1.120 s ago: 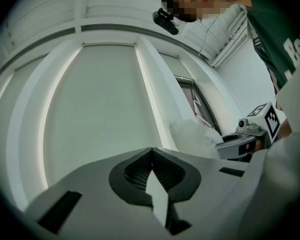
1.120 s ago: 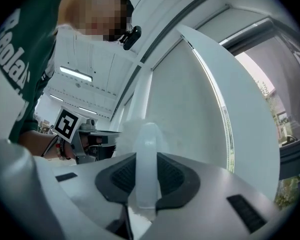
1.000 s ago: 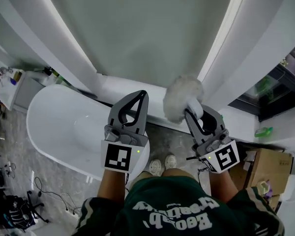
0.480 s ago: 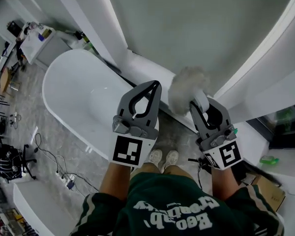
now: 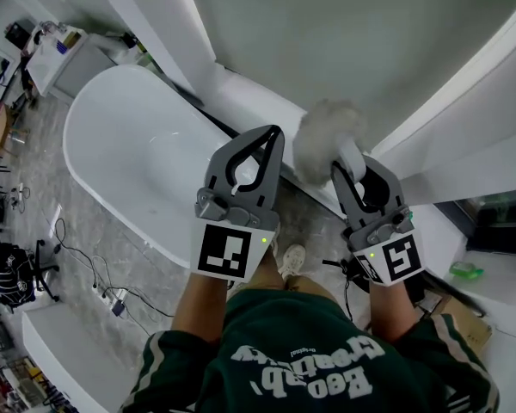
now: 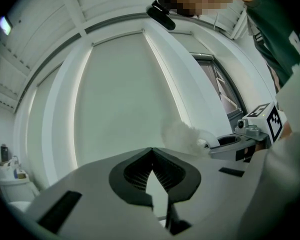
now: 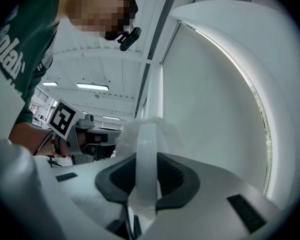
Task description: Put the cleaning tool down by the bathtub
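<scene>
The white bathtub (image 5: pixel 129 144) lies on the marble floor at the left of the head view. The cleaning tool is a fluffy white duster head (image 5: pixel 325 140) on a white plastic handle (image 7: pixel 145 159). My right gripper (image 5: pixel 354 169) is shut on that handle, and the head sticks out past its jaws toward the wall. In the right gripper view the fluffy head (image 7: pixel 150 134) rises just beyond the jaws. My left gripper (image 5: pixel 273 134) hangs over the tub's near end, shut with nothing in it. In the left gripper view its tips (image 6: pixel 151 151) meet, and the duster (image 6: pixel 182 134) shows to the right.
A white ledge (image 5: pixel 267 101) runs along the wall behind the tub. A small cabinet with bottles (image 5: pixel 56 54) stands at the tub's far end. Cables and gear (image 5: pixel 17 265) lie on the floor at the left. A cardboard box (image 5: pixel 464 325) sits at the lower right.
Both grippers have sunk a little and shifted, side by side as before. The view has swung, so the tub now stretches up and left. The duster stays gripped.
</scene>
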A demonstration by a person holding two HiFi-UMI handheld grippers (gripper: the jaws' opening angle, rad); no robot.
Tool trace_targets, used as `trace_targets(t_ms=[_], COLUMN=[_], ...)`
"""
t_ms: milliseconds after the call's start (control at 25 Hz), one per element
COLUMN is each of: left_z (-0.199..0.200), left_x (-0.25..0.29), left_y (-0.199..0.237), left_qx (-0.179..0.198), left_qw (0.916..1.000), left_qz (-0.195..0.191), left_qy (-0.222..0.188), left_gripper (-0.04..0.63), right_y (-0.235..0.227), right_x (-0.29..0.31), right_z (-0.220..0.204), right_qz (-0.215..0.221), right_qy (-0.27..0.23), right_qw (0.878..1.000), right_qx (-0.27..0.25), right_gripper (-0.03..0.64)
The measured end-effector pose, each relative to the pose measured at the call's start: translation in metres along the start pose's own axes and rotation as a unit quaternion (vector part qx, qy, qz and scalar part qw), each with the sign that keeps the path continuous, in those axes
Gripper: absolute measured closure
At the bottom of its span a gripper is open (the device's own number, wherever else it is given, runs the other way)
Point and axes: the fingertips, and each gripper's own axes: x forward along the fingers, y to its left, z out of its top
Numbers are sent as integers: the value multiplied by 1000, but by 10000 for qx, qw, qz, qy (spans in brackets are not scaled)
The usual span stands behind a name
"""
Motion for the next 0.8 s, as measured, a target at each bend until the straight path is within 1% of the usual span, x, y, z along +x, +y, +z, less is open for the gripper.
trace_targets(t_ms=[200, 320, 440, 560, 680, 800], left_z=[-15, -28, -49, -76, -100, -125], left_x=[23, 42, 61, 79, 92, 102], left_y=[-21, -21, -21, -24, -28, -31], left_qx=[-21, -68, -148, -173, -244, -356], left_qw=[9995, 9984, 9974, 9963, 9951, 9931], left_qz=[-316, -560, -697, -797, -872, -989], left_qy=[-1, 17, 99, 267, 387, 521], left_gripper=[586, 586, 586, 586, 586, 586], right_y=[-15, -27, -41, -55, -67, -74], right_x=[-9, 0, 9, 13, 15, 17], right_z=[-14, -28, -49, -76, -103, -132], right_qz=[-248, -481, -709, -986, -1313, -1501], right_qy=[190, 453, 722, 1023, 1326, 1648], right_qw=[9995, 9977, 9949, 9898, 9823, 9743], right_qx=[-89, -116, -14, 86, 178, 332], right_gripper=[523, 523, 523, 523, 523, 523])
